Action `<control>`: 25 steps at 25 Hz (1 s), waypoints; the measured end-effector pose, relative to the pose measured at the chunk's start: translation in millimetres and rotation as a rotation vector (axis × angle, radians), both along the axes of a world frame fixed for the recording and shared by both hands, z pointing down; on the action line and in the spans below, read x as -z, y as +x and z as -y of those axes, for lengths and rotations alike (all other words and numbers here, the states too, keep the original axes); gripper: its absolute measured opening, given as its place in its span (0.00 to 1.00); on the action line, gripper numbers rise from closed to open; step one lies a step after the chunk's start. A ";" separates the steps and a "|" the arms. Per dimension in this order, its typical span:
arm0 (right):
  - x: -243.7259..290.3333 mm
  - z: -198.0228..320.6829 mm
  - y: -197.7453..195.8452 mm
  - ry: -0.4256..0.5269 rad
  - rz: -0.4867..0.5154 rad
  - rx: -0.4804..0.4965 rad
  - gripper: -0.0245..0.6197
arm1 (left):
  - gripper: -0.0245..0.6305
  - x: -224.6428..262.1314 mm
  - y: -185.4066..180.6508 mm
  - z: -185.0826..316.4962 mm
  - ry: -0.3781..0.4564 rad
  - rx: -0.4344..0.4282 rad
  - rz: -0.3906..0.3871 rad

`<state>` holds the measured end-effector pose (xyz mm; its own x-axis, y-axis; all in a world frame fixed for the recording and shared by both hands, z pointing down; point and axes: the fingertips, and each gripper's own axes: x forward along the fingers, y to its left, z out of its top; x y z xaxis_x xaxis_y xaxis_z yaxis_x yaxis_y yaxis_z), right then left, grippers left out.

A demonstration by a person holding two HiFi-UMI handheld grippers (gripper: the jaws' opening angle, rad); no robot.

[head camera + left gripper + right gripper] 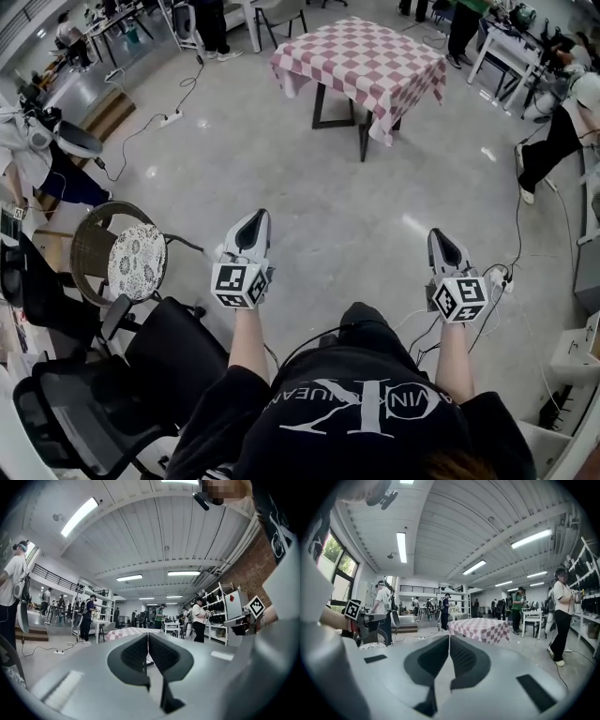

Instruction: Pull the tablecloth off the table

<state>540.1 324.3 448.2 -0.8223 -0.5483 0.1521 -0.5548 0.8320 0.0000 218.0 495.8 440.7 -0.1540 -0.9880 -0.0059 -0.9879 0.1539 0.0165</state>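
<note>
Task is not getting started yet: nothing is being pulled. The tablecloth [361, 61] is lying fully spread on the table [335, 105], well apart from both grippers, across a wide stretch of bare floor [319, 202]. All of it is left to do: walking over, taking hold of an edge, dragging the cloth off.

The left gripper [254, 221] is sitting closed with its jaws pressed together and nothing between them, pointing roughly level toward the table. The right gripper [441, 242] is likewise closed and empty, tipping slightly down. Both are being held out in front of the person, side by side.

The tablecloth is showing a red-and-white check pattern and is draping over every edge of the table, with corners hanging down in soft folds, the near right corner hanging lowest. Nothing seems to be standing on top of it. Dark table legs are showing beneath. The cloth is looking thin and limp, so it is probably going to slide off easily once an edge is pinched.
</note>
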 end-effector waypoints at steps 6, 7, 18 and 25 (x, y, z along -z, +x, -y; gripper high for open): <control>-17.7 41.0 0.5 -0.046 -0.018 -0.068 0.07 | 0.06 -17.2 -7.3 28.1 -0.019 -0.033 -0.061; -22.0 49.1 -6.9 -0.052 -0.017 -0.069 0.07 | 0.06 -17.9 -12.2 32.3 -0.013 -0.038 -0.078; -25.5 175.9 -123.1 -0.047 0.014 0.030 0.31 | 0.06 -11.2 -121.4 138.8 -0.031 0.071 -0.068; -10.6 257.9 -166.9 -0.029 0.043 0.021 0.39 | 0.06 9.2 -166.3 234.1 -0.028 0.048 -0.030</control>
<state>373.2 66.3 458.8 -0.8400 -0.5263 0.1318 -0.5357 0.8430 -0.0484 51.8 261.7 431.5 -0.2006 -0.9793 0.0274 -0.9786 0.2016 0.0412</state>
